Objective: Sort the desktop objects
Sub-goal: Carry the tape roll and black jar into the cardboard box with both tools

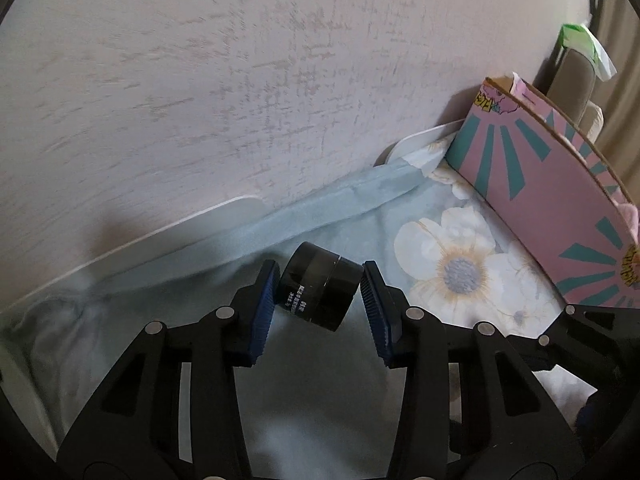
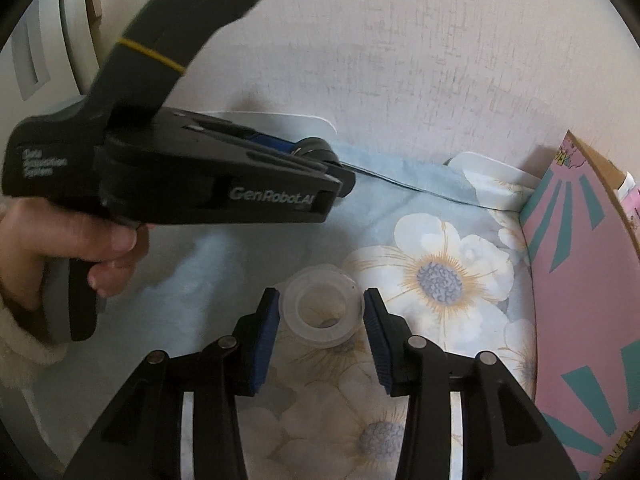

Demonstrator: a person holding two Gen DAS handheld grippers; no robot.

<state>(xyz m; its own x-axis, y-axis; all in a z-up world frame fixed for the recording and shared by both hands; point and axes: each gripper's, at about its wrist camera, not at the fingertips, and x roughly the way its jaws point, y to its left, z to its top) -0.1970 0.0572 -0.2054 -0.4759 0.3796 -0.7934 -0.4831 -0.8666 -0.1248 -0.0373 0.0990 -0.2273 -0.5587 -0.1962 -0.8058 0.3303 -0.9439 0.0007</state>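
Jar [image 1: 320, 292], small, dark and hard-looking, sits clamped in the left tool [image 1: 319, 285], raised above the floral surface [image 1: 448, 264]; likely slippery. Clear ring [image 2: 322, 310] lies between the right tool's [image 2: 320, 312] parted pads, perhaps untouched; grip its outer rim.

A: Where is the jar [image 1: 320, 292]?
B: Between the fingers of the left gripper [image 1: 318, 306], above the cloth [image 1: 328, 392], with the wall [image 1: 240, 80] behind it.
A: And the tape roll [image 2: 322, 310]?
B: On the cloth, between the fingers of the right gripper [image 2: 320, 330].
A: The box [image 2: 580, 280]?
B: To the right, standing on the cloth against the wall. The left gripper is left of the tape roll.
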